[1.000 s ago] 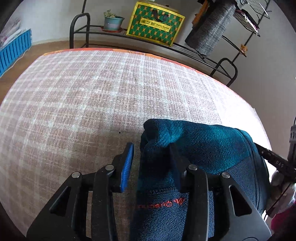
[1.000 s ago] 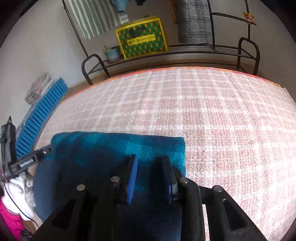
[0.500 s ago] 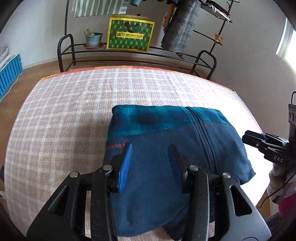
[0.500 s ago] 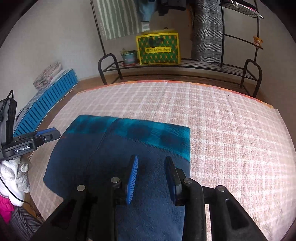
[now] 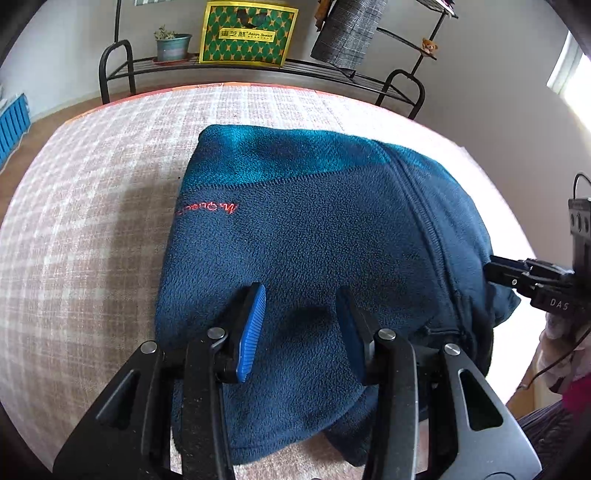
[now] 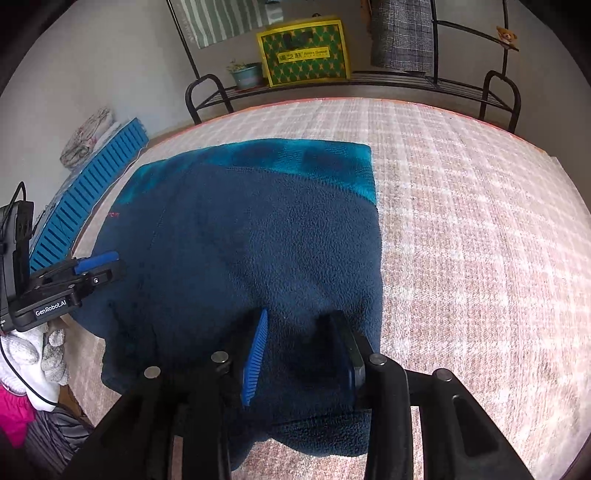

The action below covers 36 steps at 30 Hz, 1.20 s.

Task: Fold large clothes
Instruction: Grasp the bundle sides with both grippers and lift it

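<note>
Hovering over the folded fleece jacket (image 5: pixel 317 236), our left gripper (image 5: pixel 301 297) has its jaws spread apart with nothing between them but the dark blue cloth below. We hold the right gripper (image 6: pixel 299 325) likewise released, fingers parted above the near right part of the garment. The jacket lies folded on the checked pink cloth (image 6: pixel 480 229) covering the table, teal band at its far edge, red lettering (image 5: pixel 207 208) near its left side, zip running down its right half. Beyond the table's far edge stands a black rack (image 6: pixel 406 81) bearing a green and yellow box (image 5: pixel 247 33) and a potted plant (image 5: pixel 171 44).
</note>
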Motion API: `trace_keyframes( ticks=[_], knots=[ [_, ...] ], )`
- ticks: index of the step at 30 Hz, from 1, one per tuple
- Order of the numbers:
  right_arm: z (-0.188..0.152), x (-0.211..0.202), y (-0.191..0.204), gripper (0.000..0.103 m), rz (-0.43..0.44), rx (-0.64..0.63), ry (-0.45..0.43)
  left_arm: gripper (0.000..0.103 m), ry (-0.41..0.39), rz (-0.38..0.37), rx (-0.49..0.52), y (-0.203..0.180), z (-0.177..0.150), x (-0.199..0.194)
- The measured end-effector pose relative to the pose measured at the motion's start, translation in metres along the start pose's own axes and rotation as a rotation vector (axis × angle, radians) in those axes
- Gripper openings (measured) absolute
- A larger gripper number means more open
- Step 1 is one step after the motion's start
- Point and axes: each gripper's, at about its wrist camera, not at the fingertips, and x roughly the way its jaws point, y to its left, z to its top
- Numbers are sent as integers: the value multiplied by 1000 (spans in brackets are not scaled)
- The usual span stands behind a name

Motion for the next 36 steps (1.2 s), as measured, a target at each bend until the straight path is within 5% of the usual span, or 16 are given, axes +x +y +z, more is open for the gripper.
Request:
trace_keyframes(
  ticks=[2, 3, 4, 5, 7, 9, 14, 19, 29, 36],
  knots=[
    [0, -16, -2, 34, 42, -1, -20, 47, -25, -29, -53, 14, 5, -18],
    [0, -24, -4, 36, 48, -8, -39, 61, -34, -47, -81, 23, 9, -25],
    [0, -32, -7, 44, 40, -15, -65, 73, -41, -72, -123, 35, 12, -32],
    [1, -39, -10, 50, 33, -17, -94, 75, -47, -95, -162, 46, 14, -36],
    [3, -51, -20, 82, 43, -14, -163, 75, -42, -131, -240, 68, 20, -38],
    [8, -58, -31, 93, 57, 10, -211, 75, -21, -178, -339, 92, 25, -32],
    [17, -41, -58, 93, 111, 94, -166, 75, 40, -327, -497, 130, 28, -3],
    [16, -4, -76, 93, 214, 190, -87, 75, 57, -431, -534, 136, 30, 14],
    [20, 53, -77, 94, 343, 260, 20, 75, 169, -441, -528, 122, 24, 58],
    [23, 60, -75, 90, 397, 258, 12, 70, 159, -439, -512, 118, 31, 65]
  ],
)
